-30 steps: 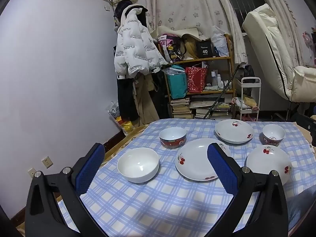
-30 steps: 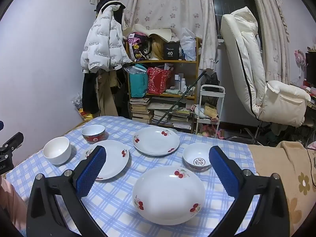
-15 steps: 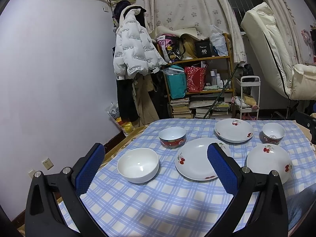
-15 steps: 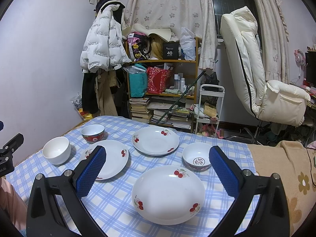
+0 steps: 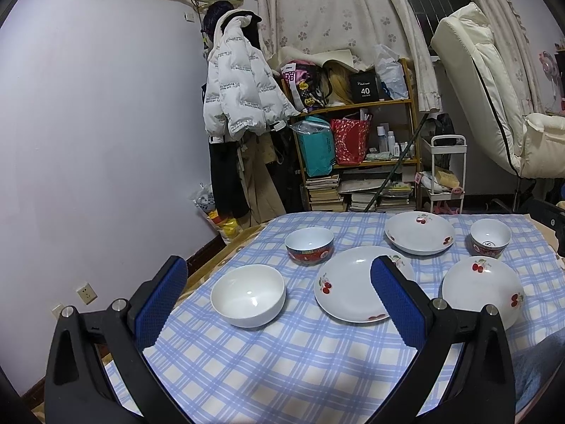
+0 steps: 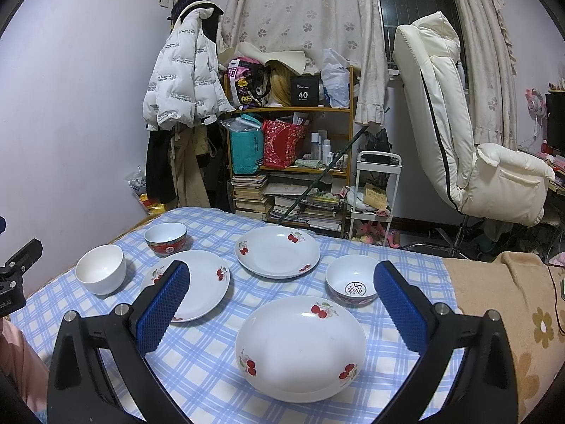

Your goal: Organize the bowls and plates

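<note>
- Plates and bowls, six pieces, all lie apart on the blue checked tablecloth (image 6: pixel 219 353); nothing stacked yet.
- Right wrist view: nearest cherry plate (image 6: pixel 300 348) sits low centre of frame, directly ahead of the right gripper (image 6: pixel 280 304) and framed between its two blue pads.
- Red-rimmed bowl with a character inside (image 6: pixel 352 285) is just beyond that plate, right of centre; far cherry plate (image 6: pixel 277 251) mid-frame; third cherry plate (image 6: pixel 190 282) partly behind the left pad.
- Plain white bowl (image 6: pixel 101 268) and red patterned bowl (image 6: pixel 166 238) sit at left of frame, well apart from the right gripper.
- Left wrist view: left gripper (image 5: pixel 279 293) has the plain white bowl (image 5: pixel 248 295) lower centre, between its pads, closest to it.
- Both grippers: fingers spread wide, holding nothing, above the cloth.
- Judgement: the right hand is nearer the plates, the left nearer the two left-side bowls. Round pieces, no long axis; a rim pinch would likely have to come from the near edge.
- Risk, as judged: glazed rims may slip in the pads.
</note>
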{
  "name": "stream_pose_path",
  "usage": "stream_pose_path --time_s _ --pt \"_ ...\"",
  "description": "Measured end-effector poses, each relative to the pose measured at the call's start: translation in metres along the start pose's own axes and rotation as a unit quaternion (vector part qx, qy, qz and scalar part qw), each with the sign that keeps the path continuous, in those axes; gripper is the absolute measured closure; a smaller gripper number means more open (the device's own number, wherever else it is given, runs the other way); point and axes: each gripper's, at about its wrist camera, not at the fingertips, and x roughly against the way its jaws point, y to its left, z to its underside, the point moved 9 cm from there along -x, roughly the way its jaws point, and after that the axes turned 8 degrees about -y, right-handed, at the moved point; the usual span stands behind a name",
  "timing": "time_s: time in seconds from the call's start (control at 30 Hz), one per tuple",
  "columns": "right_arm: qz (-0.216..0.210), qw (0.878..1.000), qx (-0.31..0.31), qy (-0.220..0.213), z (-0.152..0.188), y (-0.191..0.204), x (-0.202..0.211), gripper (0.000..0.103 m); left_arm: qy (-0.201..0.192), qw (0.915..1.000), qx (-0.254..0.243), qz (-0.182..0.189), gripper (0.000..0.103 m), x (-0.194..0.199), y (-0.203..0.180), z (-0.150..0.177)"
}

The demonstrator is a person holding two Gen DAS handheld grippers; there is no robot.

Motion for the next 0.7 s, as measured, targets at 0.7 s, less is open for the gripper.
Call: stream_pose_path --time_s 0.7 --pt "0.0 1.0 -0.001 0.0 0.0001 -0.0003 -0.0004 0.0 0.001 1.0 -0.001 -0.002 0.001 0.0005 -0.0021 0.0007"
